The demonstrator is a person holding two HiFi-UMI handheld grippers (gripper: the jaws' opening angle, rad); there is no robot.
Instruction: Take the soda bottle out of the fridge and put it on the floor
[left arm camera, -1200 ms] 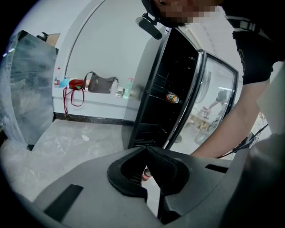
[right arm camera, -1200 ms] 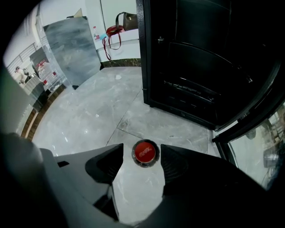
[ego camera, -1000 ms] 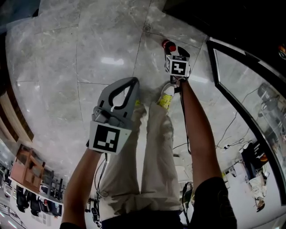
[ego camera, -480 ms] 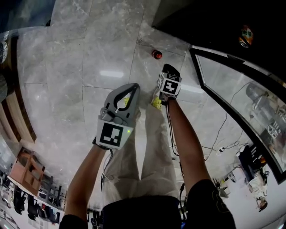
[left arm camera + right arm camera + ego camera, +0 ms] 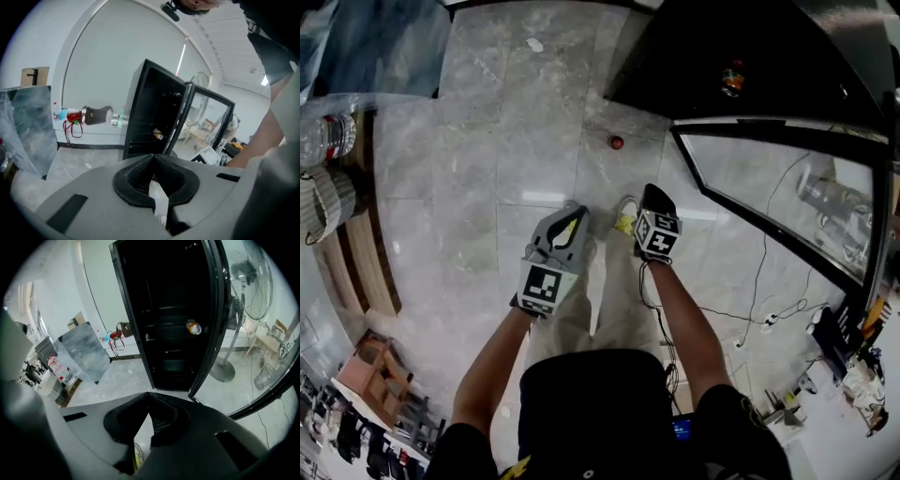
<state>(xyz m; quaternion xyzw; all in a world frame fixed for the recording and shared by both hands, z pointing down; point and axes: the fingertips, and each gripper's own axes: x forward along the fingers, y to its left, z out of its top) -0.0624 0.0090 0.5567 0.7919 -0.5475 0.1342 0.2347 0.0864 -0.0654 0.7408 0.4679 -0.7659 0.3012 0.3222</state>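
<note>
The person wears a black short-sleeved top (image 5: 591, 403), pale beige trousers (image 5: 614, 300) and a shoe (image 5: 625, 223) with yellow-green trim. The grey left tongs (image 5: 574, 214) bear a black-and-white marker cube (image 5: 541, 286); the black right tongs (image 5: 654, 193) bear another. A thin dark cable (image 5: 643, 286) runs beside the right forearm.

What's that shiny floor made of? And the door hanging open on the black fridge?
The floor looks like polished stone tile, either marble or a lookalike. It has grey veining, thin joint lines and a bright glare from the lights. The fridge door looks like clear glass in a black frame: the ground shows straight through the pane. Whether the frame is metal or plastic isn't clear.
</note>
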